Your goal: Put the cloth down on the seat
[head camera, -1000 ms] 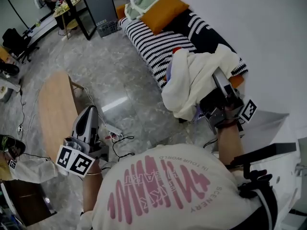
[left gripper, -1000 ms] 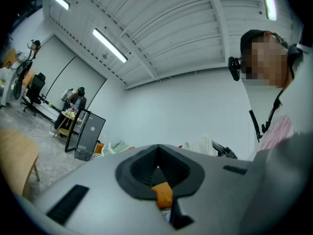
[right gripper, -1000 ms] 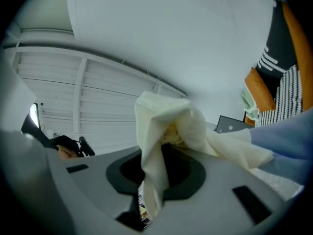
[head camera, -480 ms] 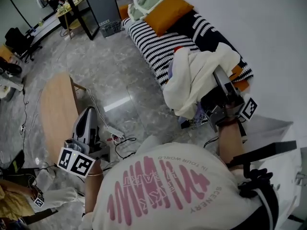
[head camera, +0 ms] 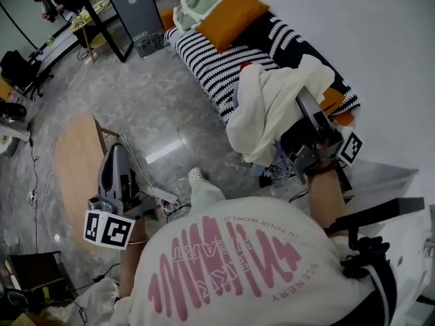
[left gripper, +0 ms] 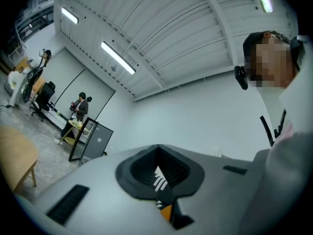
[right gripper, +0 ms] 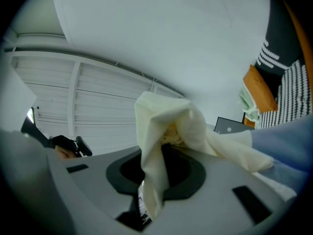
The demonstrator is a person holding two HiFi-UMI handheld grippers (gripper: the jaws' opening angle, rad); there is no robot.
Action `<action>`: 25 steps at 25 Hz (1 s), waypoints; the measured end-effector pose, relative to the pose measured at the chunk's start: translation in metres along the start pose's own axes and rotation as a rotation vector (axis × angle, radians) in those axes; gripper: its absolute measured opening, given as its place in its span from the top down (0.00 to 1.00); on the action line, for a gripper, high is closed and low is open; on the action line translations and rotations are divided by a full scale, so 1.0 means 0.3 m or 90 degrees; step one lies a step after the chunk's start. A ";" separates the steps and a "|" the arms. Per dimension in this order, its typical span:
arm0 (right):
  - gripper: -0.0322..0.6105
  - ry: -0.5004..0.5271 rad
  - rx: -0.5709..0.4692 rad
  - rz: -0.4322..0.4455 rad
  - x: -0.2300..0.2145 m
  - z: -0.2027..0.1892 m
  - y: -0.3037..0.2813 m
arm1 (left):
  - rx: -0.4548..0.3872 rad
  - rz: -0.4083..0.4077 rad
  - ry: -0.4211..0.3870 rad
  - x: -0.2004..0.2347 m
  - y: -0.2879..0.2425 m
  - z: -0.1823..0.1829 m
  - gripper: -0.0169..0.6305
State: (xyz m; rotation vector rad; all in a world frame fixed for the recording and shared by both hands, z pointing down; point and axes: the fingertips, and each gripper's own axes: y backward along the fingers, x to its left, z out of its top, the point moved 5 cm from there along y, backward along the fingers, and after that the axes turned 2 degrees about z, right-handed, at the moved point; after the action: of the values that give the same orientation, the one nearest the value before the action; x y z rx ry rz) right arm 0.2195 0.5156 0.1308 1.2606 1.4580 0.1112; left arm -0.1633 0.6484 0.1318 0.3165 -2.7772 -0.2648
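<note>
Cream cloth [head camera: 268, 107] is being carried in closer, pinched in the right gripper [right gripper: 151, 180], hanging over the seat's [head camera: 217, 63] near end; not down yet. The left gripper [left gripper: 159, 177] is being held closed, empty, off the seat.

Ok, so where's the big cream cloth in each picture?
Head view: right of centre, the cloth hangs from the right gripper, in front of the striped seat.
Left gripper view: not in it.
Right gripper view: in the middle, bunched in that gripper.
Shared landmark: the grey black-framed panel.
</note>
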 end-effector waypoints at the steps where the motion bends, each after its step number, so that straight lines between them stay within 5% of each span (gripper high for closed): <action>1: 0.84 0.002 0.002 -0.003 -0.011 -0.001 -0.015 | 0.003 -0.013 0.002 0.009 -0.028 0.001 0.96; 8: 0.84 0.034 -0.044 -0.040 -0.152 0.046 -0.139 | 0.067 -0.078 0.037 0.156 -0.236 -0.049 0.96; 19: 0.84 0.092 -0.121 -0.078 -0.403 0.100 -0.404 | 0.105 -0.118 0.002 0.489 -0.560 0.017 0.96; 25: 0.84 0.148 -0.156 -0.093 -0.399 0.122 -0.458 | 0.133 -0.174 -0.037 0.566 -0.649 0.028 0.96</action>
State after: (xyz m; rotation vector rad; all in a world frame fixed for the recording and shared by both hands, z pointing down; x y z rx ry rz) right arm 0.1364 0.3515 0.1045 0.9625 1.6749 0.3367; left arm -0.2863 0.4209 0.1331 0.7536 -2.8195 -0.0475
